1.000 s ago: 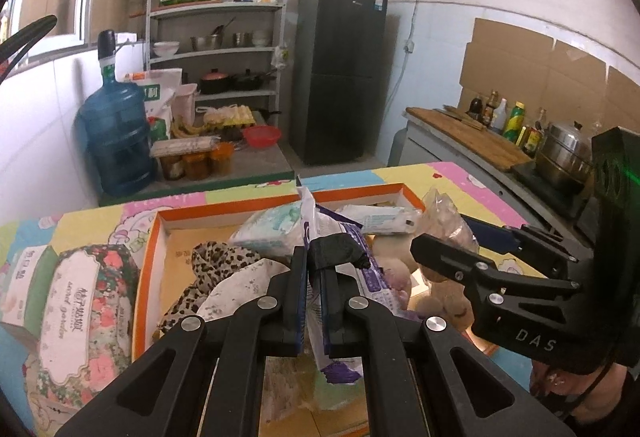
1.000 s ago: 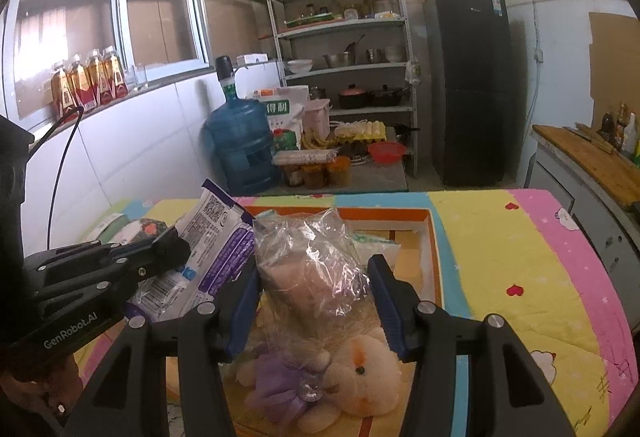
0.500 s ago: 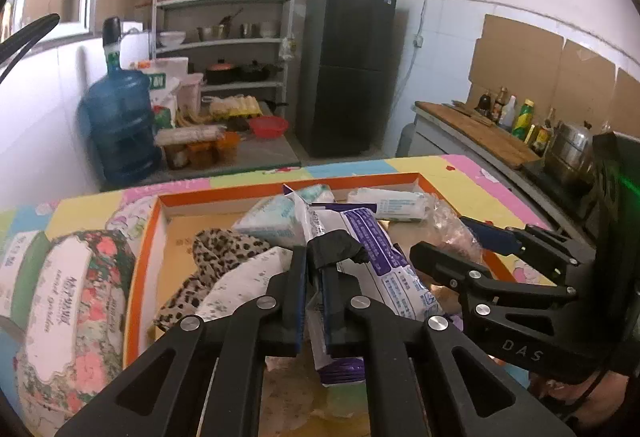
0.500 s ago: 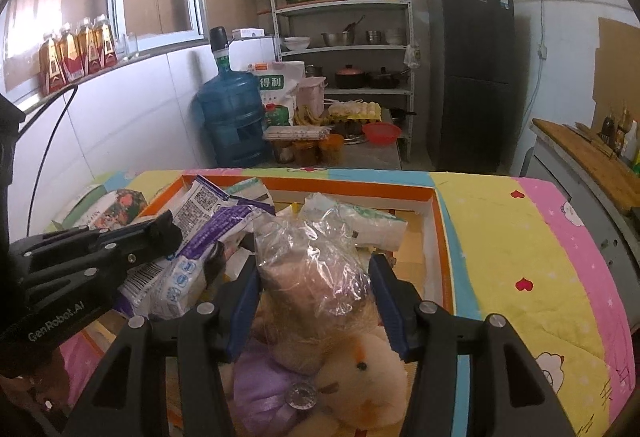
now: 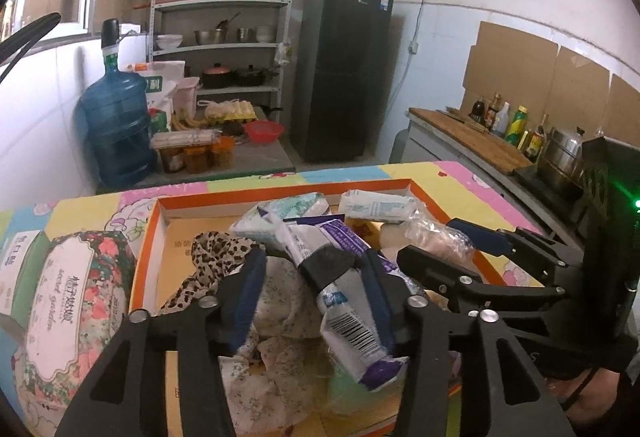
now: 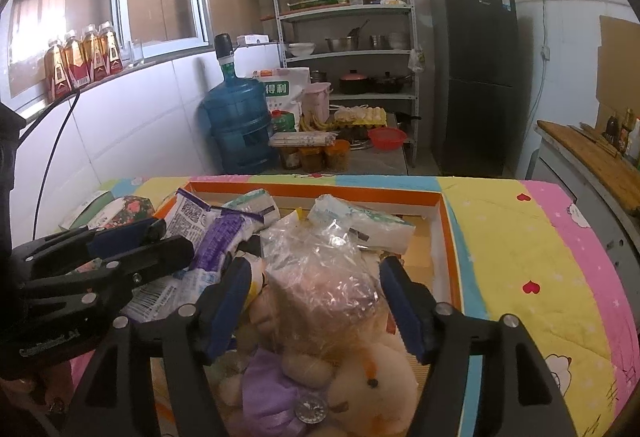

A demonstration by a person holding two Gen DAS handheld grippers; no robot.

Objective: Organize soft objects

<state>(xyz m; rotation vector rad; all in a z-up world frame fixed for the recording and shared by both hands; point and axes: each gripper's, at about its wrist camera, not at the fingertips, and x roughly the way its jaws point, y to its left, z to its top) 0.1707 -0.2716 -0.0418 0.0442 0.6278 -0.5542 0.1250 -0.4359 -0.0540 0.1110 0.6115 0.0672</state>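
Lying between the left tongs (image 5: 316,301), the white and purple plastic wipes packet (image 5: 340,301) rests in the orange-rimmed cardboard tray (image 5: 146,237) on the worktop, its far end hidden behind a black clip. These tongs have just been opening and stand apart, not pressing it. The right tongs (image 6: 320,301) have also just been opening around the crinkly clear plastic bag (image 6: 320,269); whether their pads touch it is hard to tell. The cream teddy bear (image 6: 372,385) below is partly cut off.

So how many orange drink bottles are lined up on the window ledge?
4 bottles, side by side on the window ledge at the upper left of the right wrist view. More could be hidden beyond the picture's dark edge.
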